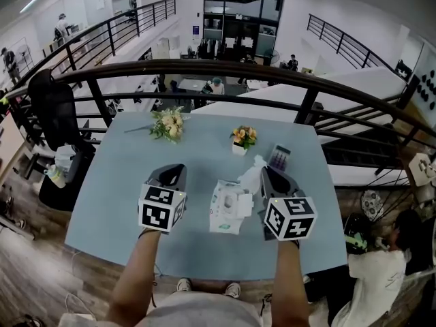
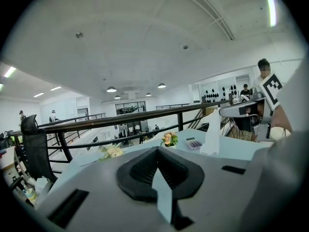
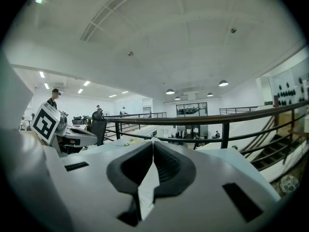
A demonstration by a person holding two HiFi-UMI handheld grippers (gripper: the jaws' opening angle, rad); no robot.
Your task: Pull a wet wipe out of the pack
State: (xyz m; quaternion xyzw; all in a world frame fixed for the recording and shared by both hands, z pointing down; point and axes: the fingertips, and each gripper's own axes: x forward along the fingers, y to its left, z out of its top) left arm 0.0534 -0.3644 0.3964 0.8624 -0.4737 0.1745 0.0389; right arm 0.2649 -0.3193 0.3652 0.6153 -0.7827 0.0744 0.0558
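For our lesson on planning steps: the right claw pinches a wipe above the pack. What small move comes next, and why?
Probably raise the right claw a little, shut as it is: the wipe hangs from it with its lower end close to the pack, perhaps not yet free.

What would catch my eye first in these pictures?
The left gripper and right gripper, each bearing a marker cube, hover over a pale blue table. The right gripper's jaws pinch a white wet wipe beside the pack lying between them. A bouquet and potted flowers sit farther back.
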